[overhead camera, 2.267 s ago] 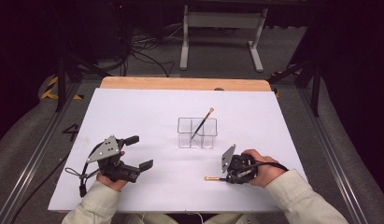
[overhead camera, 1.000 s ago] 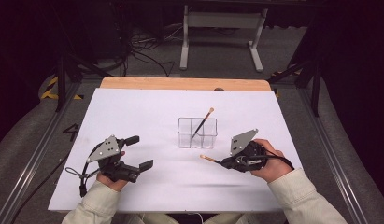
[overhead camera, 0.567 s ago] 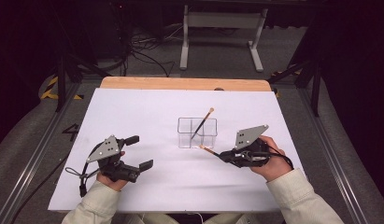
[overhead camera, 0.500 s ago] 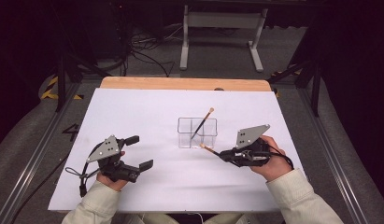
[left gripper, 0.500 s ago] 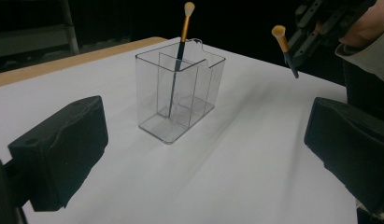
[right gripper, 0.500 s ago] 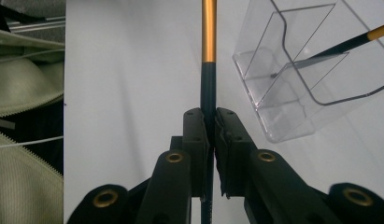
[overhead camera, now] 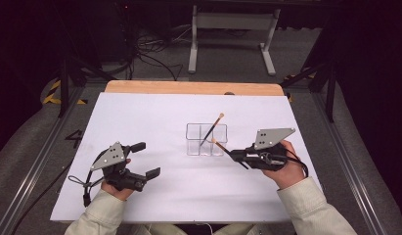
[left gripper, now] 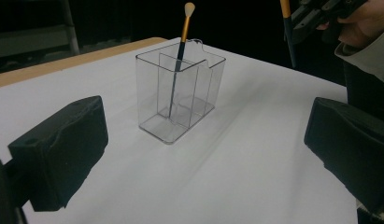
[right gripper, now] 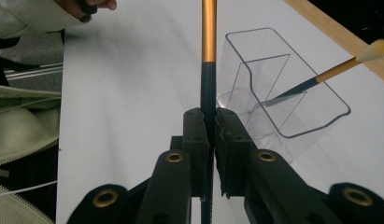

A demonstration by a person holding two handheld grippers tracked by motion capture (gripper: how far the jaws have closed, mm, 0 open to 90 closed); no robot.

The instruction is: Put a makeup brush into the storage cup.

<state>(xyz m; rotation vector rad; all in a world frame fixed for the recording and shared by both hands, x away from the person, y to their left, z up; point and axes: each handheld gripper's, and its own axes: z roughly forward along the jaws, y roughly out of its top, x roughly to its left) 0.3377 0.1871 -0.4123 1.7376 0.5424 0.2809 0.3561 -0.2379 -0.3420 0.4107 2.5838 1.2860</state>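
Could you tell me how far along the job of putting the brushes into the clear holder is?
Done: one brush leans in the clear holder. In hand: the right gripper is shut on a second brush beside the holder. Left: dropping it in. The left gripper rests open.

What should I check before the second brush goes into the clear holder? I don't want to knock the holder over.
1. Grip: right gripper shut on the black-and-gold makeup brush, handle clamped between the pads: ok.
2. Holder: clear plastic three-compartment organizer stands upright on the white table sheet: ok.
3. Free compartment: the other black-and-gold brush leans in one section; others look empty: ok.
4. Brush tilt: held brush is angled toward the holder, not yet upright over an opening: not ok.
5. Which end leads: cannot tell.
6. Left gripper open, well apart from the holder: ok.
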